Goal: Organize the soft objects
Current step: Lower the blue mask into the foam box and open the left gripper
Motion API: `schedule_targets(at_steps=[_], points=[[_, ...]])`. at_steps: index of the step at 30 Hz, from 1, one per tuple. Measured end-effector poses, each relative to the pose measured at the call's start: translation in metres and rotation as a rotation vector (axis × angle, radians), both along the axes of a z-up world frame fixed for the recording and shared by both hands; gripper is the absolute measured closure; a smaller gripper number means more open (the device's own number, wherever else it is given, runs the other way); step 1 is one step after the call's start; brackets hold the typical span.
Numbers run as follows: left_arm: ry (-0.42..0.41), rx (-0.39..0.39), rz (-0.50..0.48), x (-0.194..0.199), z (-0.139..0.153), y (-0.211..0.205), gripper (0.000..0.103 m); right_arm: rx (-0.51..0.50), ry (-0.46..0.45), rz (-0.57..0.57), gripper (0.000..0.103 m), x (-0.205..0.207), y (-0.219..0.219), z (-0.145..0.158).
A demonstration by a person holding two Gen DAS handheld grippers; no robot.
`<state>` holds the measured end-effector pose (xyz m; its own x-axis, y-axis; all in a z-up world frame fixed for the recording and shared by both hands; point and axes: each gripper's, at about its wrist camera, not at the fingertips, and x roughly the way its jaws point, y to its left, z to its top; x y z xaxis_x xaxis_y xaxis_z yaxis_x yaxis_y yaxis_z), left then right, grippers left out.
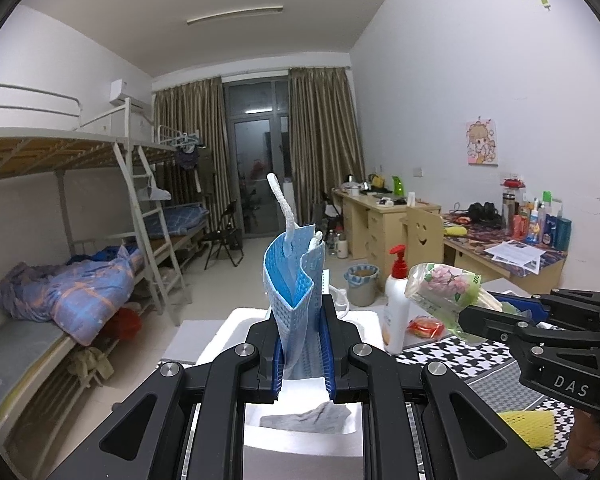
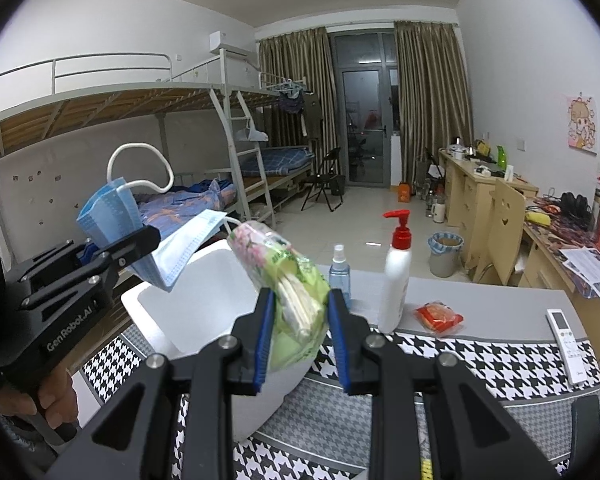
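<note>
left gripper (image 1: 303, 354) clamps pleated blue mask (image 1: 294, 280) | right gripper (image 2: 300, 340) clamps crinkly floral tissue pack (image 2: 288, 280)

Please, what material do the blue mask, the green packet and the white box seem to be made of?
Blue mask: likely thin non-woven fabric, matte, dotted embossing, bends limply. Green packet: glossy clear plastic film that crinkles, probably tissues inside. White box: looks like foam, thick matte walls, though this is uncertain.
</note>
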<state>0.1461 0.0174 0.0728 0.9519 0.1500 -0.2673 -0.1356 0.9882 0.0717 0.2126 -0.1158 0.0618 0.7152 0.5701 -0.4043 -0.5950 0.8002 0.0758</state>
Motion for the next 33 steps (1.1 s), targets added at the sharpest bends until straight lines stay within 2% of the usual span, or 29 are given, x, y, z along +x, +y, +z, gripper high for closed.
schedule_targets(at_steps=[15,27,29,33], points=[[0.06,-0.037,0.02,0.018,-0.011,0.016,0.086,-0.025,0.02,0.013,0.072,0.006,0.018,-0.005],[0.116,-0.07,-0.003,0.033,-0.019,0.028,0.086,-0.042,0.022,0.008,0.072,0.008,0.027,-0.007],[0.133,-0.072,-0.006,0.039,-0.02,0.03,0.081,-0.044,0.019,0.003,0.072,0.008,0.028,-0.007],[0.156,-0.082,0.002,0.043,-0.024,0.037,0.041,-0.051,0.022,-0.002,0.072,0.008,0.03,-0.008]])
